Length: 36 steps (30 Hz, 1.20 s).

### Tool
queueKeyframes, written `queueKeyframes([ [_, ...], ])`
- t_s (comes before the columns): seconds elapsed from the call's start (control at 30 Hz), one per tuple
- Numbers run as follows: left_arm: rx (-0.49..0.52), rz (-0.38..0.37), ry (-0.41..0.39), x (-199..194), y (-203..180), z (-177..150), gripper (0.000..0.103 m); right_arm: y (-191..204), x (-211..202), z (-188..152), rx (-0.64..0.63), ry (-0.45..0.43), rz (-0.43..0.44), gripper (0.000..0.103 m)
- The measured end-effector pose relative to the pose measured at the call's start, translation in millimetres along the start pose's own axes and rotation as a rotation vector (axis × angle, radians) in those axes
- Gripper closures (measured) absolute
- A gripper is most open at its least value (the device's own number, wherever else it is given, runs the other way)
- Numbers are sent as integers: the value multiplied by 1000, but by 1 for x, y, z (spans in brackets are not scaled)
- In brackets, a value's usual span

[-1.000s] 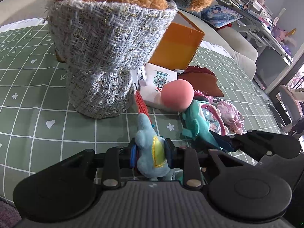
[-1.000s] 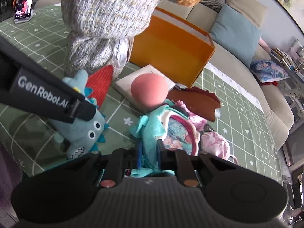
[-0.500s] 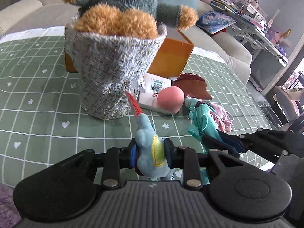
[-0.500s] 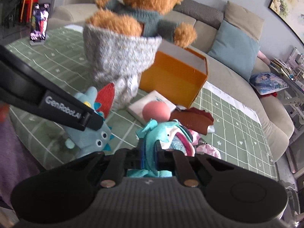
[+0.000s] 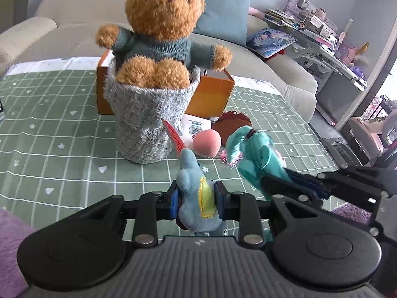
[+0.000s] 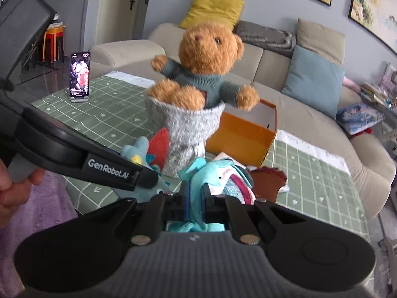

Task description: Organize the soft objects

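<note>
Both grippers now pulled back and up from counter (image 5: 62, 134). Grey knit bag (image 5: 148, 121), close ahead of left jaws a second ago, now well ahead; whole teddy bear (image 5: 161, 37) now in view. Blue dinosaur plush (image 5: 196, 193) between left jaws now lifted off counter. Teal plush (image 6: 206, 181) between right jaws raised likewise, now clear of pink ball (image 5: 207, 142) and clutter beyond. Phone (image 6: 80, 75) now in right wrist view, far left of jaws.
</note>
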<state>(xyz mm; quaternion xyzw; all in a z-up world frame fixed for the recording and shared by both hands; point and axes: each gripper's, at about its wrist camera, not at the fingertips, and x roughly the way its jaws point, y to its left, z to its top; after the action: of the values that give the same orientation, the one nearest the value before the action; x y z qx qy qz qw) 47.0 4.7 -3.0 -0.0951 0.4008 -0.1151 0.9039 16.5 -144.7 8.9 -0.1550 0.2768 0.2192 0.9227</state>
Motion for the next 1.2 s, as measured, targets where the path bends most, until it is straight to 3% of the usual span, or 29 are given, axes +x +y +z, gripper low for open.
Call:
queueKeyframes([
  [0.67, 89, -35, -120, -94, -24, 32, 72, 0, -103, 54, -37, -152, -5, 98],
  [1.2, 236, -31, -248, -131, -47, 122, 72, -49, -110, 137, -76, -297, -23, 98],
])
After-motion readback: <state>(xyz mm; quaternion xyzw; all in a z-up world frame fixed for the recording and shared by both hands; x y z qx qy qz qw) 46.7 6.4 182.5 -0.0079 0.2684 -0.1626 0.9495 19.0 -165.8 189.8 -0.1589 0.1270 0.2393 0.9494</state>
